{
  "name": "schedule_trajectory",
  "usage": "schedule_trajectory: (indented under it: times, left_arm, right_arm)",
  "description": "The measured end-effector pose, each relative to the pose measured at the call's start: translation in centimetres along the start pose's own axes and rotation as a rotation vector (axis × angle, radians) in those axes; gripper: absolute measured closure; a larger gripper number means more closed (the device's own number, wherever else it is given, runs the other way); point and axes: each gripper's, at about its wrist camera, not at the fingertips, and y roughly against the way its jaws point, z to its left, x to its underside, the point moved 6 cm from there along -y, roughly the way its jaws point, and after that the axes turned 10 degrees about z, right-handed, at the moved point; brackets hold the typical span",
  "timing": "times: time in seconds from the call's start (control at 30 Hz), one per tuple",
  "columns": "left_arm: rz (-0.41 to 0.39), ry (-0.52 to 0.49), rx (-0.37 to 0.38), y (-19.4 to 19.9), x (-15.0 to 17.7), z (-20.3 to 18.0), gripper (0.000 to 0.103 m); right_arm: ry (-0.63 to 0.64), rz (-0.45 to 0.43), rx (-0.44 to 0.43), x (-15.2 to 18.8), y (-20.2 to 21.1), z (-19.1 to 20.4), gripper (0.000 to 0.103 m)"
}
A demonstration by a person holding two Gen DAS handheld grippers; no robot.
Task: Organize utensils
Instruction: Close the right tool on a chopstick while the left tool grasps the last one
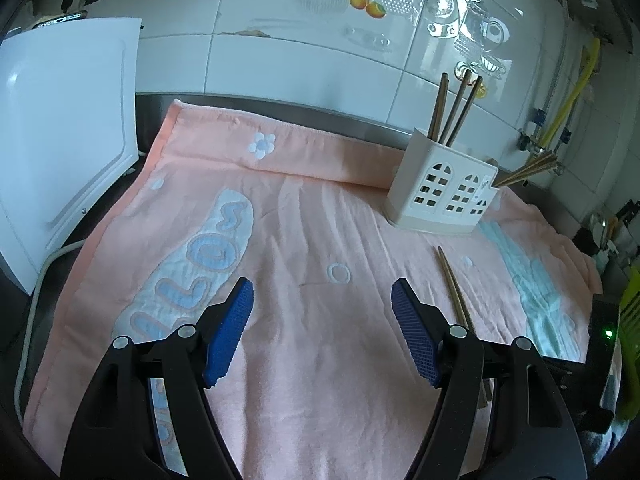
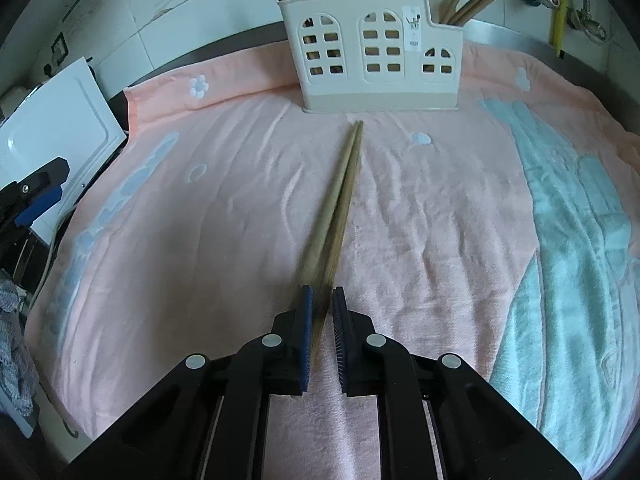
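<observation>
While right claw (image 2: 322, 300) grips chopsticks (image 2: 340, 196), towel (image 1: 320, 240) lettering partly legible

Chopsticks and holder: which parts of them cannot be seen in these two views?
- Chopsticks on the towel, right wrist view: near ends hidden between the right hand-held gripper pads.
- Left wrist view: their near end passes behind the left hand-held gripper.
- Holder: upright chopstick tops cut off by the right wrist view's top edge; inside hidden by its walls.
</observation>
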Motion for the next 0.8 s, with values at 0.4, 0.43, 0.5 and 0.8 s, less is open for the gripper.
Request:
schedule_trajectory:
  times: [0.4,0.43,0.5,0.8]
  left_arm:
    - [0.016,-0.003,0.006,-0.4,0.5,-0.3,0.032]
    - [0.018,-0.006,0.007,-0.4,0.5,-0.4,0.031]
    - [0.021,-0.009,0.007,-0.5,0.6,-0.7,0.031]
    - [0.042,-0.022,0.017,-0.8,1.4,-1.6,0.031]
  right_arm:
    - [0.015,-0.013,0.04,-0.1,-0.3,0.4,0.093]
    - [0.019,-0.016,0.043,0.0,-0.3,0.4,0.093]
    - [0.021,-0.023,0.044,0.0,-0.3,0.4,0.093]
    - [0.023,-0.052,0.039,0.4,0.5,0.0,0.095]
